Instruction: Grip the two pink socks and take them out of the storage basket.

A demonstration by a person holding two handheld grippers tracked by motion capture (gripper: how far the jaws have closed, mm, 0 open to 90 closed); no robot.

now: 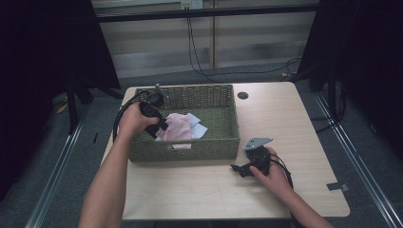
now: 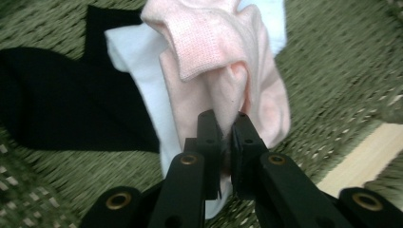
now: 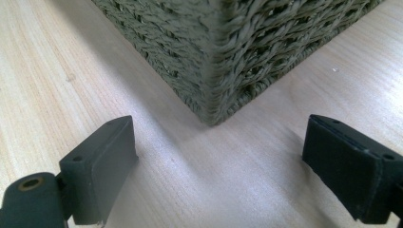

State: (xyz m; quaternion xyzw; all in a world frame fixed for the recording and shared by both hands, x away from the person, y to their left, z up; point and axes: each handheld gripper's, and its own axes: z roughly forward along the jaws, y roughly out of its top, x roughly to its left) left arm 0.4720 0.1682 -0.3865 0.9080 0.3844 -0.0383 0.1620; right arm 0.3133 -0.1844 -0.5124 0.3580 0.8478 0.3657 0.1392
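- High view, going from left to right: the left gripper (image 1: 159, 124) is inside the green woven basket (image 1: 216, 142), which stands on the surface (image 1: 285, 123).
- Left gripper view: its fingers (image 2: 209, 137) are almost fully closed and pinch a fold of the pink cloth (image 2: 223, 61). This cloth lies in the basket on top of a white cloth (image 2: 138, 52), beside a black cloth (image 2: 57, 104).
- To do this step well, I think the hand should lift straight up and slowly, so that only the pink cloth comes and the white one stays down.
- Right gripper (image 1: 247, 167) rests on the surface near the front right corner of the basket; its fingers (image 3: 102, 156) stand wide apart and hold nothing.
- No brand, label or writing can be read on any thing.
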